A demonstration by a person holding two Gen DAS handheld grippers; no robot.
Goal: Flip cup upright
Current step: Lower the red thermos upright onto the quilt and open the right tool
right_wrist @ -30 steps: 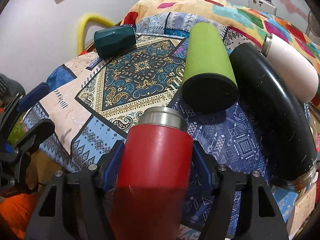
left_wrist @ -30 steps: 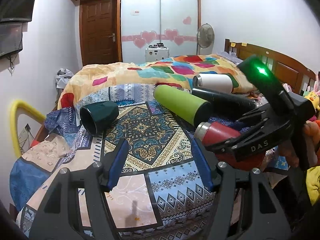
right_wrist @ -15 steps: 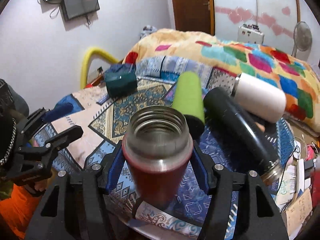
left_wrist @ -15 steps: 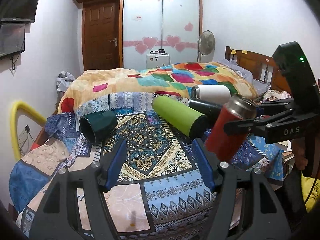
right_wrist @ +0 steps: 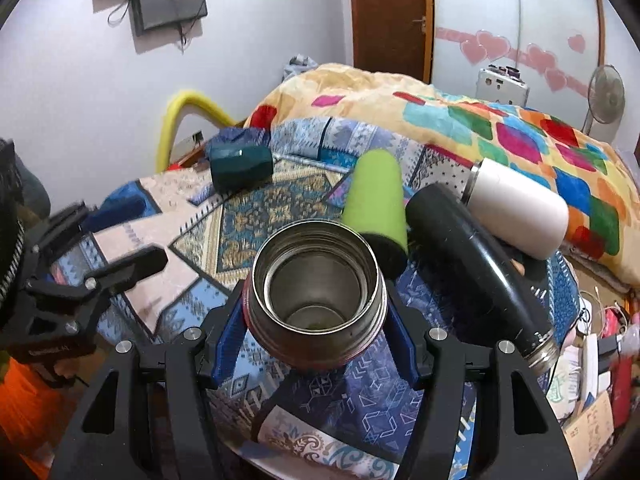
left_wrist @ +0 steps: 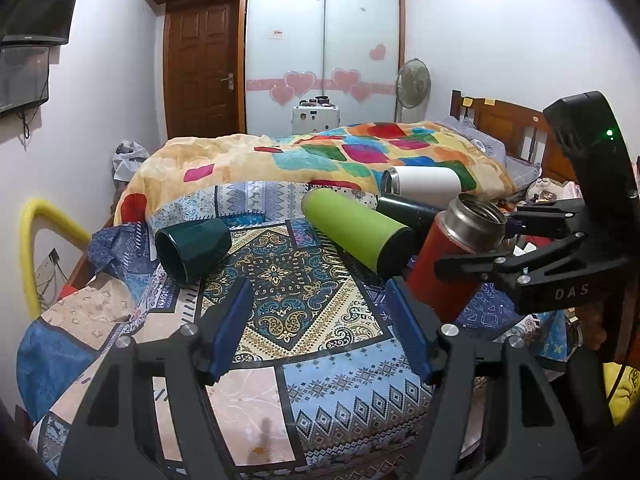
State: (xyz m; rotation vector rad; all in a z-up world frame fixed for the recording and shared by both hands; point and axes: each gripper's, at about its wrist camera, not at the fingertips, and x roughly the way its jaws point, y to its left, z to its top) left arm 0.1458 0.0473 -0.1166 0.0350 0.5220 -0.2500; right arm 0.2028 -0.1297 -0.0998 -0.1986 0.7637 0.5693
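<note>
The right claw (right_wrist: 316, 336) grips the red cup (right_wrist: 316, 292), tilted mouth-up above the bed (left_wrist: 360, 384). The left claw (left_wrist: 320, 328) hangs wide, holding nothing. Beyond lie a green bottle (left_wrist: 356, 236) and a dark green mug (left_wrist: 192, 248).

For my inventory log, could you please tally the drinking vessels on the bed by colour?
Red flask, tilted in the right tool: 1
Green flask, lying: 1
Black flask, lying: 1
White flask, lying: 1
Dark teal cup, lying: 1
Total: 5
</note>
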